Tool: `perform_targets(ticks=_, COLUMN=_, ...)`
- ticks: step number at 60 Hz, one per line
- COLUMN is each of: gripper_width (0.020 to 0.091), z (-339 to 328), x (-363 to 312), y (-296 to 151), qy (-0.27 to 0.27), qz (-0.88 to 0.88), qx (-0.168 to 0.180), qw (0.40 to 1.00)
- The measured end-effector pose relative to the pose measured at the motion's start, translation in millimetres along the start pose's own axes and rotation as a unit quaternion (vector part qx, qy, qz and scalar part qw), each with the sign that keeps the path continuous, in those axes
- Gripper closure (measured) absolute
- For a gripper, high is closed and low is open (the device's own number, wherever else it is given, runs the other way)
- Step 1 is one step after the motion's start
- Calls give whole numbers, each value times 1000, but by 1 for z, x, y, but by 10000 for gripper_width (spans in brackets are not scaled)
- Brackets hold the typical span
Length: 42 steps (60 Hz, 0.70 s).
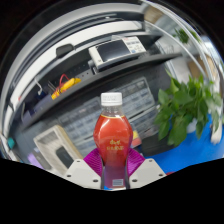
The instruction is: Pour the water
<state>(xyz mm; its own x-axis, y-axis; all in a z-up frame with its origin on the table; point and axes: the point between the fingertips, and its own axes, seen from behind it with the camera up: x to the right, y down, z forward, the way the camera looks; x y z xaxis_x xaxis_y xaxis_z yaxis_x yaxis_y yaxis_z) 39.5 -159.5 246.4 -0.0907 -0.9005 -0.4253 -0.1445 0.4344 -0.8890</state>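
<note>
A plastic bottle (112, 135) with a white cap and red liquid inside stands upright between my fingers. Its red label carries light lettering and a barcode low down. My gripper (112, 165) is shut on the bottle: both magenta pads (93, 160) press against its lower body, one at each side. The bottle appears lifted, its base hidden behind the fingers. No cup or other vessel shows in this view.
A green leafy plant (185, 108) stands to the right, over a blue surface (195, 150). Beyond the bottle runs a dark shelf (90, 85) bearing a white device (118, 50) and a yellow object (62, 86). A keyboard-like item (60, 150) lies at the left.
</note>
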Motion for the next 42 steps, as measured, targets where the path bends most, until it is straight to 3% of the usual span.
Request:
perform_targets(ticks=9, gripper_width=823, z=9, x=74, y=10, qy=54, qz=-139, qx=6, qw=989)
perform_targets(ticks=28, gripper_width=812, z=28, x=174, y=92, qy=93, qz=-204, qx=-58, qw=973)
perform_targets(ticks=29, gripper_width=803, z=31, x=171, y=84, qy=85, qz=-204, qx=-30, qw=975)
perform_targets(ticks=30, gripper_width=806, z=32, x=171, y=84, qy=82, qz=-200, qx=-24, qw=976)
perform_targets(ticks=42, gripper_width=787, z=31, x=170, y=87, qy=74, qz=-204, qx=-22, qw=976)
